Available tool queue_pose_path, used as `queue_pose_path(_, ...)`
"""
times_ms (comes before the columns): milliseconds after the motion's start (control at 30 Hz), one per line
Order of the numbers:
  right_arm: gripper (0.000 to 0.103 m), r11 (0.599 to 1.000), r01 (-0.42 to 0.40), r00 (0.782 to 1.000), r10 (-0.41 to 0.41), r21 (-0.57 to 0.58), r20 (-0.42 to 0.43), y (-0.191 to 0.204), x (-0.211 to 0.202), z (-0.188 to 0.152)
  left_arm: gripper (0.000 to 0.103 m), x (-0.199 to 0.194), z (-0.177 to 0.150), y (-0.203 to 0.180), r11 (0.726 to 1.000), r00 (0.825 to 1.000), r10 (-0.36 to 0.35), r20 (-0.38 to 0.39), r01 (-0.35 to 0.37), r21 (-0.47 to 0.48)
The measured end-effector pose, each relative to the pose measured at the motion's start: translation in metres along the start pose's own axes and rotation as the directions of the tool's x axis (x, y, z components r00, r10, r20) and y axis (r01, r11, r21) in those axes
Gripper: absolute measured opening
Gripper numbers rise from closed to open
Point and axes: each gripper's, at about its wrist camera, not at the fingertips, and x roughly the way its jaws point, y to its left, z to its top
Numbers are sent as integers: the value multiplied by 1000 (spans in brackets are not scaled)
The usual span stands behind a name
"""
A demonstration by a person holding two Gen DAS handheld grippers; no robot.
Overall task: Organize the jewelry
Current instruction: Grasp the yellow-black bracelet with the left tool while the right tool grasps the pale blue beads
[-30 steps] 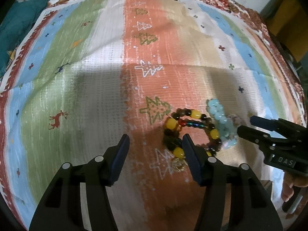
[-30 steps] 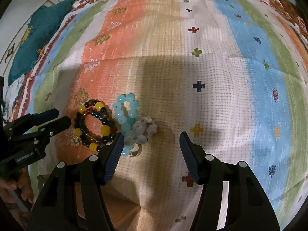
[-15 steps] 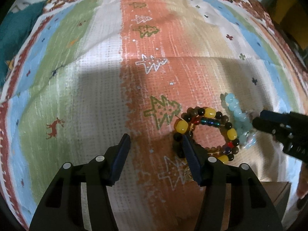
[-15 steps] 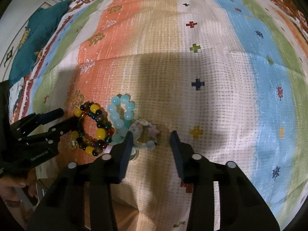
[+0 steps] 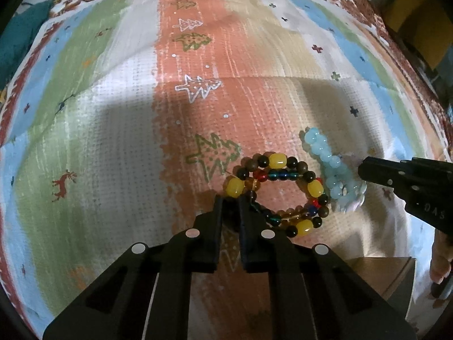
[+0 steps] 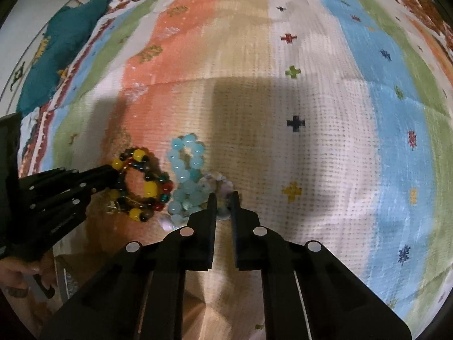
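As both claws finish closing, we hold two bracelets lying side by side near the front edge of the striped cloth (image 5: 119, 130): our left claw (image 5: 230, 202) pinches the amber-and-dark bracelet (image 5: 279, 195) at its near-left rim, our right claw (image 6: 223, 201) nips the pale blue bracelet (image 6: 185, 175), each on its own side.

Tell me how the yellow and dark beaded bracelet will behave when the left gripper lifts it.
The yellow and dark beaded bracelet is strung loops of separate beads, so it will probably hang limp and sway. The left gripper has just closed on one edge only, so round, glossy beads may slip. It lies against the light blue bracelet and might drag it.
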Motion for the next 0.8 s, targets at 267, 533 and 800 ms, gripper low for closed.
queue_pose_path(267, 1, 1000, -27, 997, 28, -15, 69, 8, -34, 2, 9, -27, 1, -4, 1000, 998, -31, 58, 31, -3)
queue_pose_path(533, 1, 999, -10, 998, 12, -35, 65, 12, -35, -2, 9, -38, 5, -12, 999, 995, -53, 88, 53, -6)
queue_pose_path(800, 1, 1000, 11, 1000, -11, -14, 17, 5, -21, -4, 9, -45, 4, -12, 998, 993, -55, 103, 56, -7)
